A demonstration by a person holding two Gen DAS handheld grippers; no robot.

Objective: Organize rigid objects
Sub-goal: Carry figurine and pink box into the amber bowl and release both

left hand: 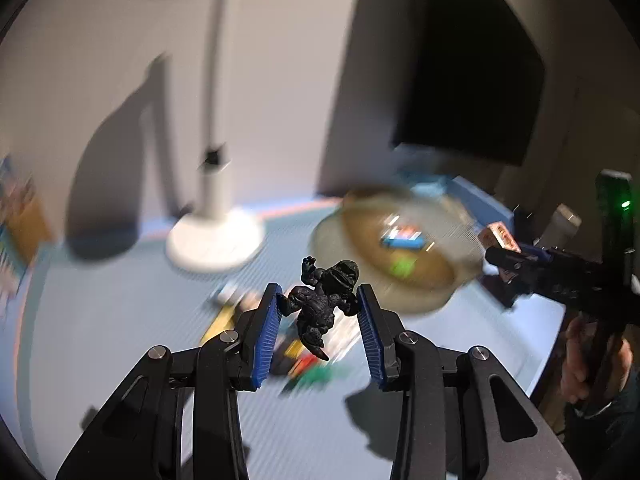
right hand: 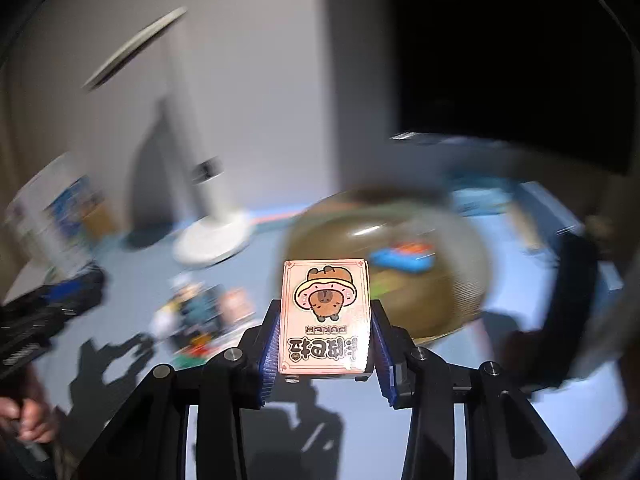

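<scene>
A black monster figurine (left hand: 320,304) hangs above the blue mat, and my left gripper (left hand: 319,292) is shut on it, the blue pads pressing its arms. In the right wrist view my right gripper (right hand: 326,308) is shut on a pink card box (right hand: 324,280) with a cartoon animal on its face. That box (left hand: 500,236) and the right gripper (left hand: 516,264) also show at the right of the left wrist view. The left gripper (right hand: 60,296) is a blur at the left edge. Both are raised in front of a brownish glass bowl (left hand: 332,236) holding small coloured toys.
A white desk lamp (left hand: 216,240) stands on the blue mat (left hand: 100,320) at the back left. Several small toys (left hand: 308,360) lie in a pile below my left gripper. A dark monitor (left hand: 472,80) stands behind the bowl. Boxes (right hand: 52,216) sit at the far left. A hand (left hand: 580,360) grips the right tool.
</scene>
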